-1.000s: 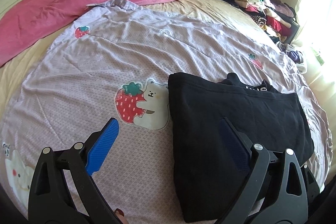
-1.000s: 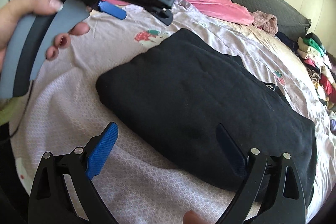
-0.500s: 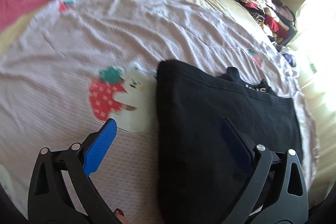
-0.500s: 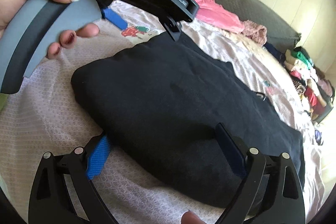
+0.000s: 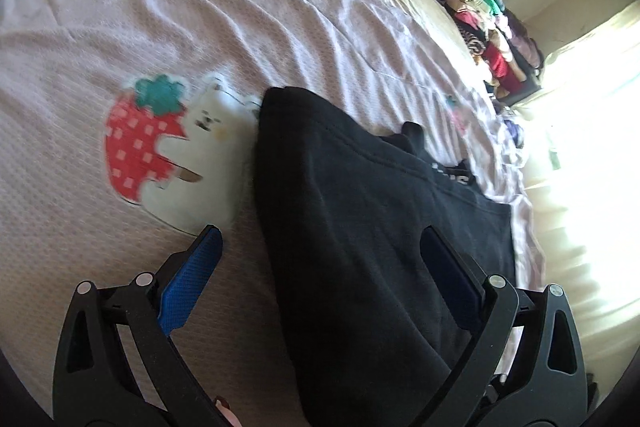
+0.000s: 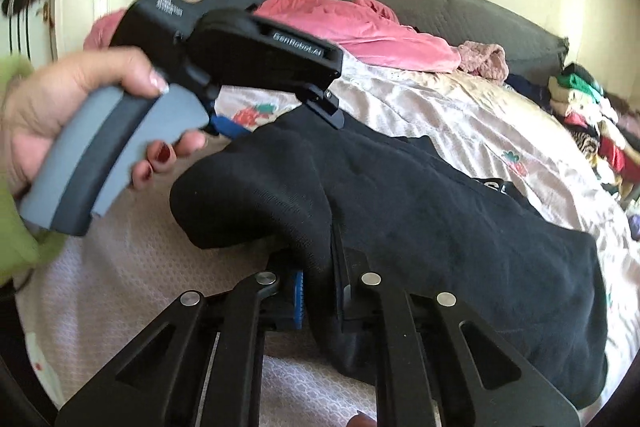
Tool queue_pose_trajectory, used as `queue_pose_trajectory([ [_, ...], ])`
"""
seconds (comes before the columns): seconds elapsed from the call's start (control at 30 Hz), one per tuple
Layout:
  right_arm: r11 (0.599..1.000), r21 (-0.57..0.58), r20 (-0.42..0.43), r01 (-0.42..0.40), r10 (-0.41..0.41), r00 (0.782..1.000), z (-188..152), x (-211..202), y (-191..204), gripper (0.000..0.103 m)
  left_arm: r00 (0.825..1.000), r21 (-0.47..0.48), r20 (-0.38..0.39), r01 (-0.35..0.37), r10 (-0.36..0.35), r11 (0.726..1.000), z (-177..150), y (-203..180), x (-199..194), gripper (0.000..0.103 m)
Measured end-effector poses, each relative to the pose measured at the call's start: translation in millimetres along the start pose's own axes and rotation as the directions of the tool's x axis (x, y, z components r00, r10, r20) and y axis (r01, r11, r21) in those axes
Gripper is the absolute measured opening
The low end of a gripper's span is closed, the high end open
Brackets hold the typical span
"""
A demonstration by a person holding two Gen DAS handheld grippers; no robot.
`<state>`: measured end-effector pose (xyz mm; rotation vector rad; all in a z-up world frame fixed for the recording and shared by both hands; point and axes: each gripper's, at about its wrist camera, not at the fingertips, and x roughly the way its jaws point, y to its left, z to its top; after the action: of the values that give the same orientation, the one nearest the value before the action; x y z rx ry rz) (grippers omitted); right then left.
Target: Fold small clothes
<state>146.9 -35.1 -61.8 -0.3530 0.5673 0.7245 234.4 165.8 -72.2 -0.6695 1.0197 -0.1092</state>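
Bedroom setting: a lilac quilt [image 5: 280, 27] with strawberry prints covers the bed and serves as the folding surface. On it lies a black garment [image 6: 440, 227], partly folded. The right gripper [image 6: 318, 291] is clamped on the garment's near edge, lifting a ridge of cloth, apparently to carry it over for the next fold. The left gripper [image 5: 320, 267] hangs spread wide over the garment's left edge, one finger above the cloth and one above the quilt, gripping nothing.
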Motion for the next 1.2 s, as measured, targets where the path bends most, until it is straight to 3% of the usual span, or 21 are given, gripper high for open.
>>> queue_pose_trajectory([
  [0.17,0.999,0.032,0.044,-0.005,0.003,0.999,2.2,-14.8,-6.6,0.009,0.998,-0.024,-0.021,0.051,-0.052,0.998,-2.5,-12.9,5.8,0.092],
  [0.23,0.999,0.047,0.056,-0.005,0.003,0.998,2.3,-20.7,-10.1,0.009,0.997,-0.018,-0.031,0.065,-0.066,0.998,-5.1,-22.0,7.8,0.084],
  [0.3,0.998,0.058,0.071,0.000,-0.004,0.997,2.6,-27.0,-14.1,0.009,0.998,-0.007,-0.026,0.062,-0.062,0.998,-7.1,-32.8,7.9,0.065],
  [0.43,0.996,0.087,0.099,0.016,-0.025,0.995,1.9,-40.7,-25.1,0.008,0.997,0.010,0.007,0.078,-0.078,0.997,-8.3,-55.4,2.7,0.051],
  [0.5,0.993,0.112,0.116,0.029,-0.042,0.992,1.0,-50.6,-32.3,0.008,0.997,0.038,0.025,0.077,-0.078,0.996,-8.9,-70.9,-0.8,0.034],
  [0.87,0.956,0.281,0.192,0.079,-0.137,0.972,-16.6,-107.7,-77.6,0.008,0.990,0.195,0.067,0.111,-0.126,0.975,-19.7,-161.9,-6.5,0.031],
  [1.03,0.895,0.442,0.184,0.058,-0.154,0.971,-40.2,-123.7,-104.3,0.007,0.991,0.234,0.050,0.109,-0.124,0.966,-28.4,-196.7,15.6,0.031],
  [1.2,0.854,0.515,0.137,0.069,-0.162,0.977,-58.0,-122.2,-124.6,0.007,0.994,0.257,0.020,0.096,-0.105,0.962,-35.9,-219.2,45.1,0.031],
])
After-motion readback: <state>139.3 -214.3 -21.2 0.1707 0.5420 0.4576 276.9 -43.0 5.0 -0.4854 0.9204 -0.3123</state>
